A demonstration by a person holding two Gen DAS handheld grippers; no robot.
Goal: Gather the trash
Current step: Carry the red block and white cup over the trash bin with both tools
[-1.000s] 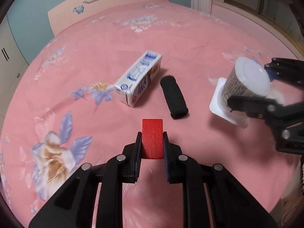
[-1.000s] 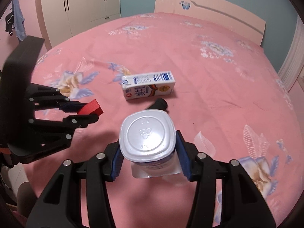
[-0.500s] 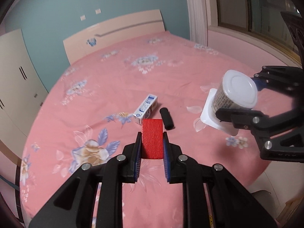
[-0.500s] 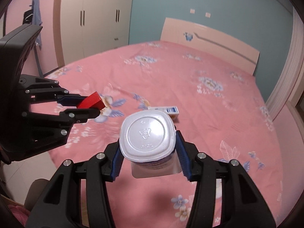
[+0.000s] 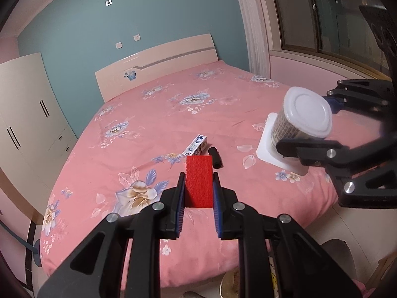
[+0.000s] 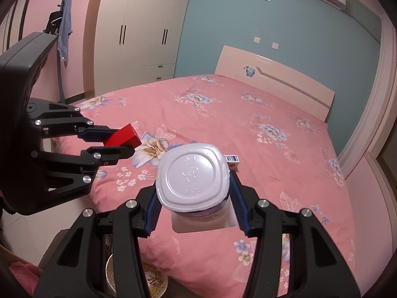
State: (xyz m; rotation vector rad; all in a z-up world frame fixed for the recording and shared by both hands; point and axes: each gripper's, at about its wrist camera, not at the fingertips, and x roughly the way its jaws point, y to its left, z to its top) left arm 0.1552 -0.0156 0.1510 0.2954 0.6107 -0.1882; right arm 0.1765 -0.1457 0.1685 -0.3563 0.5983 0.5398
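Two items were held above the bed: the left hand-held gripper clamped a red block, the right hand-held gripper a white cup; its print was unreadable. A carton lay on the bed.

Floral pink bed, cream wardrobe

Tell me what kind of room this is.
A bedroom, most likely: a large bed with a pink floral sheet, a pale headboard against the teal wall, and a tall cream wardrobe beside it.
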